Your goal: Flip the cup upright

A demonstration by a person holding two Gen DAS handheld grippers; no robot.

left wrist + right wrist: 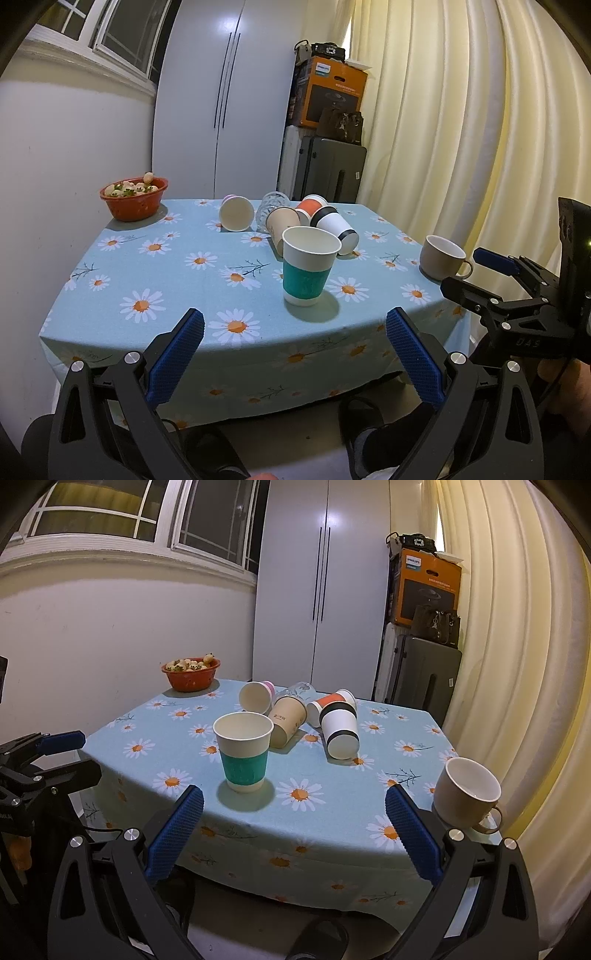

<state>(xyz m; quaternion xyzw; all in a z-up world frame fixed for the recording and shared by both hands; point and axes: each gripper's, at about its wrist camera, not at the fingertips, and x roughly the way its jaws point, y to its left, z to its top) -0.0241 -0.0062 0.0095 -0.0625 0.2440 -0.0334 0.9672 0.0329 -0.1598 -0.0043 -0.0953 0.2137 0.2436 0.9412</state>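
Note:
A teal-banded paper cup (309, 266) (244, 752) stands upright near the table's front edge. Behind it several cups lie on their sides: a pink one (236, 213) (256, 697), a brown one (282, 223) (287, 719), an orange one (312, 206) (331, 702), a black-and-white one (335, 228) (340, 731) and a clear glass (272, 206) (297, 691). My left gripper (294, 328) is open and empty, held off the front edge. My right gripper (294, 808) is open and empty too; it also shows in the left wrist view (480, 273).
A beige mug (443, 257) (466, 794) stands upright at the table's right edge. A red bowl of food (133, 197) (191, 672) sits at the back left. The daisy tablecloth (177, 280) (332, 812) covers the table. Curtains hang on the right, a cupboard and boxes behind.

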